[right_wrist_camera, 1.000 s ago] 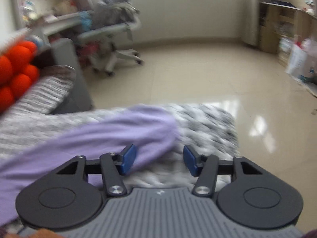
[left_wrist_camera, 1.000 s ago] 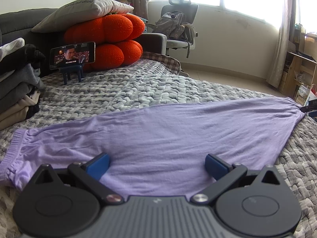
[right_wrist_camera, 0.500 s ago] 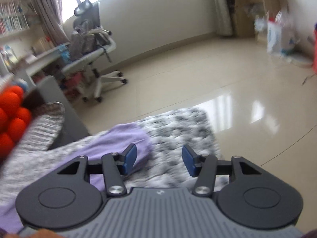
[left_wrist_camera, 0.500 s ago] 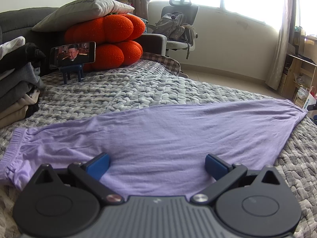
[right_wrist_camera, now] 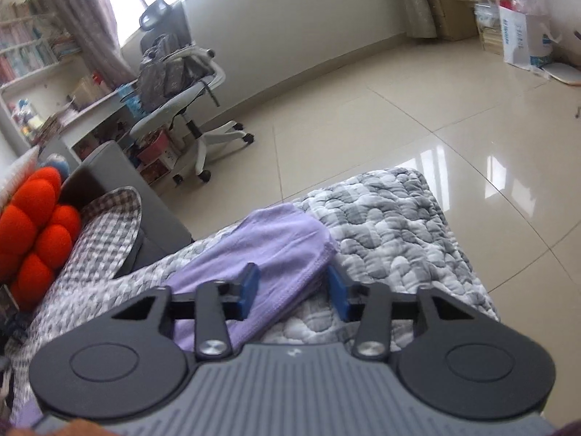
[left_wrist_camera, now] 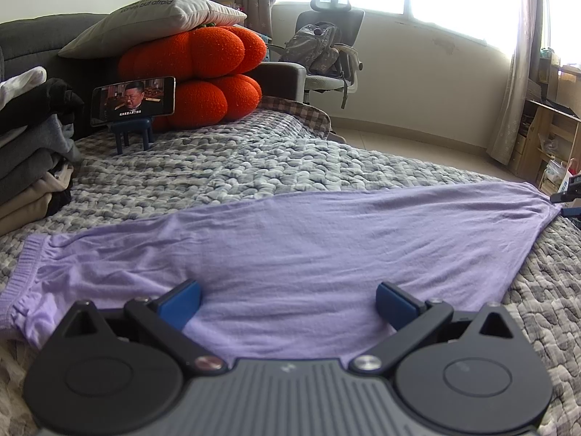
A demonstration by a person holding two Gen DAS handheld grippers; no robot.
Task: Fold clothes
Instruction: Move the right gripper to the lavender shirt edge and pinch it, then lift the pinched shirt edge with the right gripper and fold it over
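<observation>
We see one lilac garment spread flat on the grey quilt, filling the centre of the left view. Our left gripper rests over its near edge, jaws spread wide. Our right gripper has just been closing; its two pads straddle the garment's end, not clearly pinching. At 9 o'clock: one clothes stack; at 11: one phone, two orange cushions.

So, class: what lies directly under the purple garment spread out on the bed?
The purple garment lies flat on a grey quilted blanket, which shows all round its edges. Whatever the cloth covers beneath its middle cannot be seen.
</observation>
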